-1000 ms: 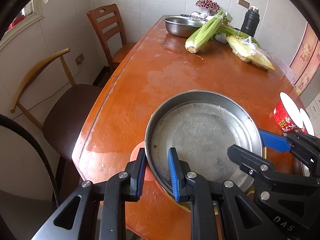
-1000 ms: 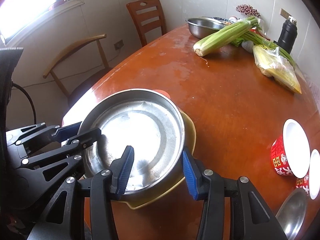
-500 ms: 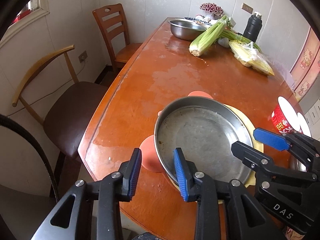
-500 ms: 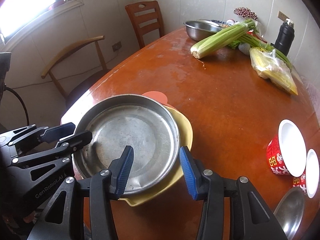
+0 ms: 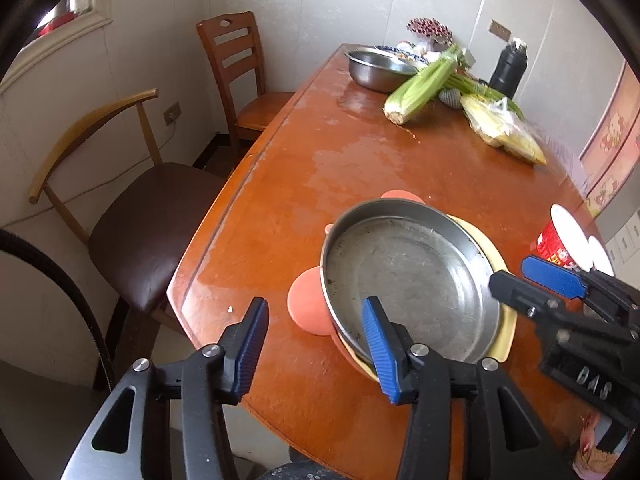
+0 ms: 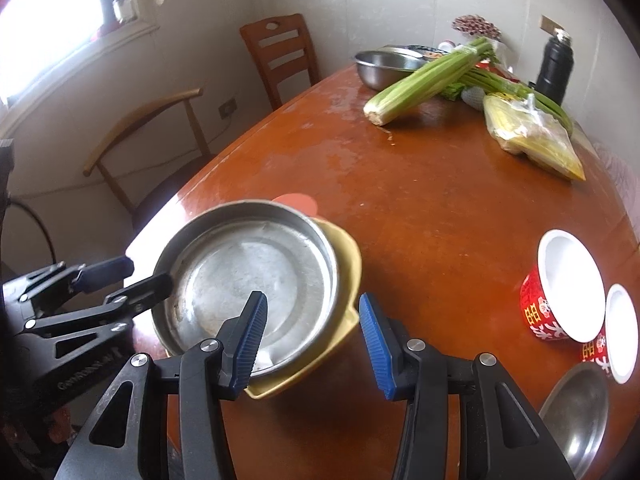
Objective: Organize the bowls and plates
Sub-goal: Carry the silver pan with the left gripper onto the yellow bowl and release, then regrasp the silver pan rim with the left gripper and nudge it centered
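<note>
A round, shallow stainless-steel pan (image 5: 408, 284) sat low and right of centre in the left wrist view, stacked on a pale yellow plate (image 6: 344, 260) and a coral-pink plate (image 5: 306, 300) on the glossy orange-brown wooden table (image 5: 320, 168). The left gripper (image 5: 316, 340) was opening its jaws, nothing pinched, the pan's near rim just beside one blue pad. The right gripper (image 6: 312, 332) stood partly open above the yellow plate's corner, gripping nothing. Two red-and-white bowls (image 6: 560, 300) lay at right.

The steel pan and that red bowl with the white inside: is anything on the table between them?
Only bare tabletop, past the yellow dish's rim under the steel pan. The right wrist view shows the red bowl standing apart.
</note>
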The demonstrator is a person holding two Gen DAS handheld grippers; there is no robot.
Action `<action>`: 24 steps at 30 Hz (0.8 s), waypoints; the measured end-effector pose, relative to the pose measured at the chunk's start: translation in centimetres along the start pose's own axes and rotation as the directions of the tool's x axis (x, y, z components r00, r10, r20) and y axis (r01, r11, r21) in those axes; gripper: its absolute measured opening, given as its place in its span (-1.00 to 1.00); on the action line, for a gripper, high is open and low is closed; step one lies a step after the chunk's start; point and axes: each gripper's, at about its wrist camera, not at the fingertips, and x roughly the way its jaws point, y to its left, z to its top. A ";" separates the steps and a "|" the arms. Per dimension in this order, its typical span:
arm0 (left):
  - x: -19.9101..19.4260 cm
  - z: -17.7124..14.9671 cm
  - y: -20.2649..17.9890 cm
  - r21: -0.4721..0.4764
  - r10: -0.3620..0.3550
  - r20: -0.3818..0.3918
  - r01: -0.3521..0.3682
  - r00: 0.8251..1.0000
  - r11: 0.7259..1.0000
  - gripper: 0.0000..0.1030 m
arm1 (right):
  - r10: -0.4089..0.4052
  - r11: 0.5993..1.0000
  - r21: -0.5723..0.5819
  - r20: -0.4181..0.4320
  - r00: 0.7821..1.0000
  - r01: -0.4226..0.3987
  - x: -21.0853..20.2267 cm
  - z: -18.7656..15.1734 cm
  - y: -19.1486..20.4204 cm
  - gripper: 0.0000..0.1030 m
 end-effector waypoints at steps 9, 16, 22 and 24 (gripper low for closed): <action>-0.3 -1.9 2.9 -0.140 -0.130 -0.035 0.124 0.991 0.982 0.11 | 0.026 0.997 0.077 -0.003 1.000 -0.026 -0.2 -0.1 -2.5 -0.01; 1.3 -1.5 2.2 -0.185 -0.229 -0.056 0.216 0.972 0.959 0.15 | 0.059 0.995 0.077 -0.034 0.998 -0.056 1.0 -0.3 -2.3 -0.01; 3.1 -0.9 1.5 -0.188 -0.244 -0.084 0.225 0.966 0.956 0.15 | 0.060 0.997 0.059 -0.056 0.997 -0.056 1.9 -0.3 -2.3 -0.01; 3.5 -0.6 0.9 -0.176 -0.238 -0.097 0.219 0.966 0.960 0.15 | 0.061 0.997 0.056 -0.065 0.996 -0.057 2.3 -0.2 -2.2 -0.01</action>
